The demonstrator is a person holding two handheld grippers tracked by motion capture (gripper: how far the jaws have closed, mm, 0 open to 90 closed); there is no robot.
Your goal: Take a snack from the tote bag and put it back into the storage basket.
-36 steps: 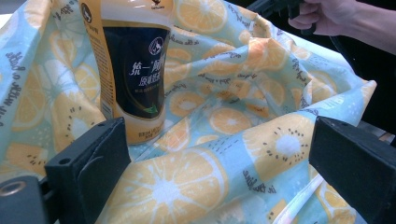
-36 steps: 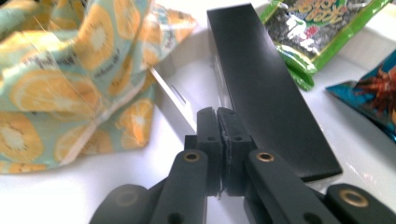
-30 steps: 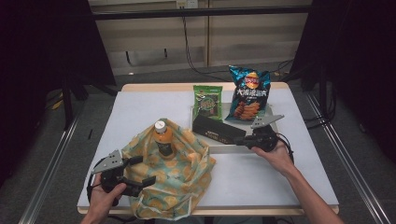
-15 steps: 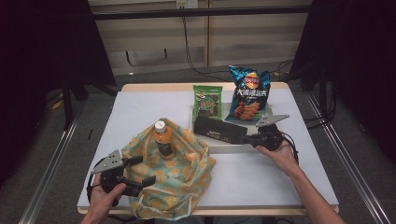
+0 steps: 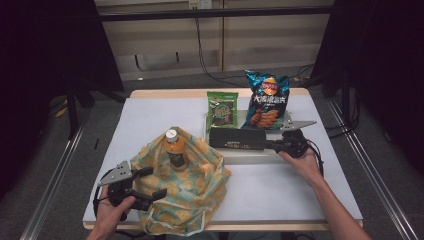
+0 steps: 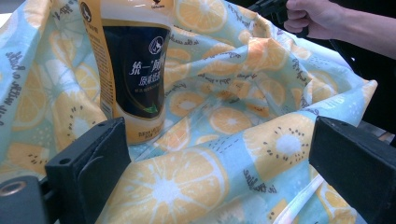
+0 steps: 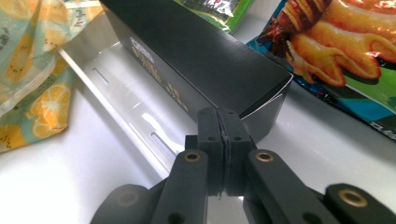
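The long black rectangular cardboard box (image 5: 237, 138) lies lengthwise on the shallow white metal tray (image 5: 250, 157) at the middle of the white table (image 5: 150, 115); take this box as your landmark. Your right gripper (image 5: 276, 145) meets the box at its right end, jaws pressed flat against each other; in the right gripper view (image 7: 223, 116) their tips sit at the box's end flap, and whether a thin flap edge is pinched between them cannot be determined. Directly behind the box stands the small green seaweed snack packet (image 5: 219, 110), and behind its right end the blue crisp bag (image 5: 266, 100). To the left front of the box lies the pale blue cloth bag printed with orange slices (image 5: 200, 190), with the orange-labelled drink bottle with a white cap (image 5: 174, 149) upright inside it. Your left gripper (image 5: 152, 182) rests at the bag's left edge, farthest from the box, jaws spread wide with bag fabric between them and not clamped.
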